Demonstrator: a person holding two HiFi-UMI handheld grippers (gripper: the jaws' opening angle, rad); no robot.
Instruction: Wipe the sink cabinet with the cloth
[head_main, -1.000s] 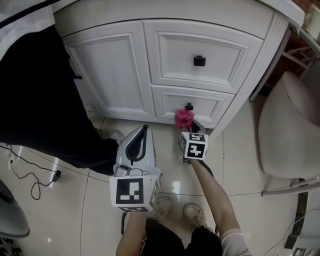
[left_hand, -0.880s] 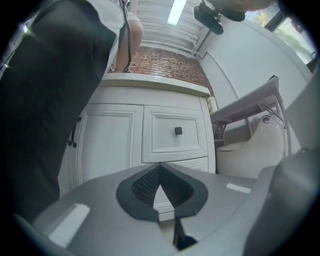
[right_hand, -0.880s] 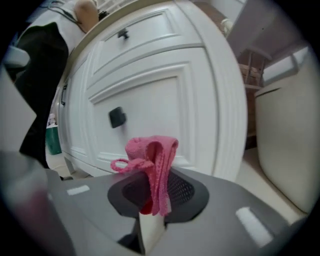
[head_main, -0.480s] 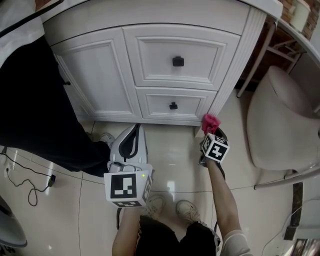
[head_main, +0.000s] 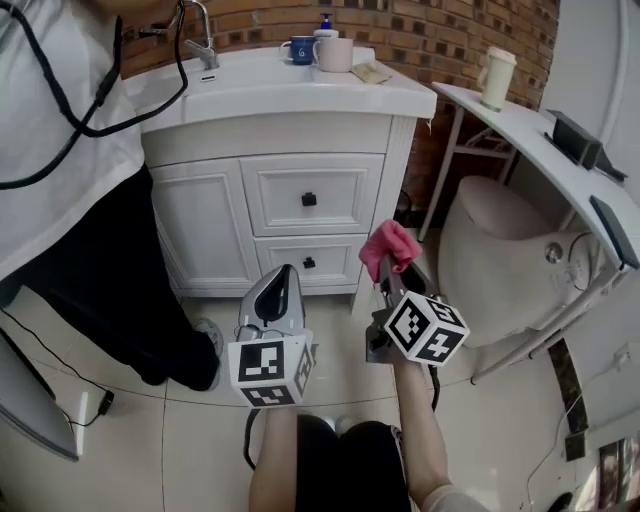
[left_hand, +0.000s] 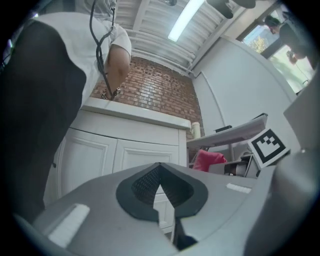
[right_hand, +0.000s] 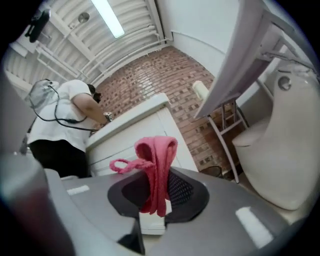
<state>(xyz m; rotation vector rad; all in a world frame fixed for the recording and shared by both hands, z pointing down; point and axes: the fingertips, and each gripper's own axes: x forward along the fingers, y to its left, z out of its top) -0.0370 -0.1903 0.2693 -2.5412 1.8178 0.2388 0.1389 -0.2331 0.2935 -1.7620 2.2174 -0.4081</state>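
Note:
The white sink cabinet (head_main: 290, 190) with black knobs stands in front of me under a white basin top. My right gripper (head_main: 385, 268) is shut on a pink cloth (head_main: 388, 246), held in the air off the cabinet's right corner and apart from it. In the right gripper view the pink cloth (right_hand: 155, 170) hangs folded between the jaws, with the cabinet (right_hand: 145, 135) behind. My left gripper (head_main: 278, 292) is shut and empty, low in front of the lower drawer. The left gripper view shows the cabinet (left_hand: 120, 150) and the cloth (left_hand: 207, 160) to the right.
A person in a white shirt and black trousers (head_main: 70, 200) stands at the cabinet's left. Mugs (head_main: 335, 52) and a tap (head_main: 205, 45) sit on the basin top. A toilet (head_main: 500, 250) and a white shelf (head_main: 540, 130) are on the right, against a brick wall.
My right gripper has lifted the cloth away from the cabinet's lower right corner and up. The head view has tilted up, showing the basin top and wall.

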